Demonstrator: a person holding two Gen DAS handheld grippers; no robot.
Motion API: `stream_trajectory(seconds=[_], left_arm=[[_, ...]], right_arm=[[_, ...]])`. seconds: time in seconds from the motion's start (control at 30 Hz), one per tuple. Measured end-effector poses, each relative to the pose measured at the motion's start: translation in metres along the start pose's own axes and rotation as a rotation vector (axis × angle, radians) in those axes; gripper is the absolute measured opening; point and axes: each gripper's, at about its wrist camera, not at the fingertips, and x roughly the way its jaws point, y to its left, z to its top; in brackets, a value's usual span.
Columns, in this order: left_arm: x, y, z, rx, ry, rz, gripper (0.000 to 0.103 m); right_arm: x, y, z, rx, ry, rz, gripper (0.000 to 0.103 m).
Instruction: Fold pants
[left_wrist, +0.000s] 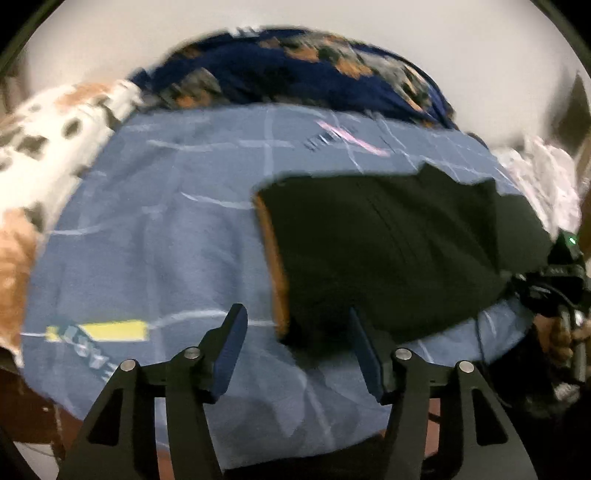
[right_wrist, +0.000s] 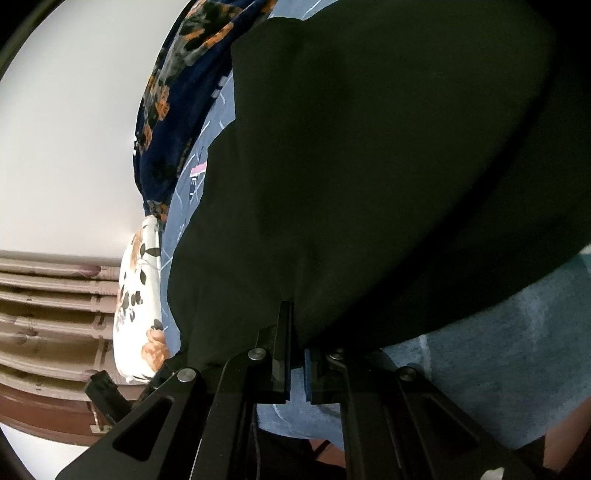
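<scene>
The black pants (left_wrist: 388, 243) lie on the blue bedsheet (left_wrist: 155, 258), with an orange-brown band along their left edge (left_wrist: 275, 266). My left gripper (left_wrist: 297, 325) is open and empty, its fingers standing either side of the pants' near left corner, just above it. My right gripper (right_wrist: 297, 332) is shut on the near edge of the pants (right_wrist: 369, 166), which fill most of the right wrist view. The right gripper and the hand holding it also show in the left wrist view (left_wrist: 561, 295), at the pants' right end.
A dark blue floral blanket (left_wrist: 295, 74) lies along the far side of the bed by the white wall. A white floral pillow (left_wrist: 44, 147) sits at the left, also in the right wrist view (right_wrist: 138, 302). A brown headboard (right_wrist: 48, 314) stands beyond it. White cloth (left_wrist: 546, 177) lies at the right.
</scene>
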Motion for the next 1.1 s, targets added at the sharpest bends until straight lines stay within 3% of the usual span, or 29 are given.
stream_trajectory(seconds=[0.13, 0.27, 0.47, 0.6, 0.73, 0.83, 0.9, 1.1], left_arm=[[-0.005, 0.015, 0.007, -0.038, -0.012, 0.036, 0.058], [-0.016, 0.016, 0.012, -0.059, -0.043, 0.018, 0.058], [-0.019, -0.034, 0.026, 0.033, -0.052, -0.131, 0.058], [0.014, -0.082, 0.032, 0.110, -0.020, -0.230, 0.058], [0.055, -0.107, 0.023, 0.180, 0.049, -0.190, 0.058], [0.074, -0.100, 0.014, 0.130, 0.095, -0.178, 0.058], [0.076, -0.091, 0.011, 0.092, 0.086, -0.196, 0.058], [0.079, -0.097, 0.010, 0.131, 0.089, -0.163, 0.058]], right_arm=[[0.000, 0.001, -0.001, -0.001, -0.003, 0.003, 0.006], [0.000, -0.001, -0.002, 0.003, -0.003, 0.016, 0.006], [0.003, -0.005, -0.004, 0.013, -0.002, 0.044, 0.006], [0.005, -0.004, -0.004, 0.005, -0.006, 0.046, 0.006], [0.003, -0.006, -0.002, 0.000, -0.002, 0.052, 0.006], [-0.002, -0.010, 0.001, 0.015, 0.002, 0.082, 0.009], [-0.011, -0.016, 0.009, 0.030, -0.015, 0.113, 0.011], [-0.072, -0.069, 0.055, 0.151, -0.190, 0.158, 0.023]])
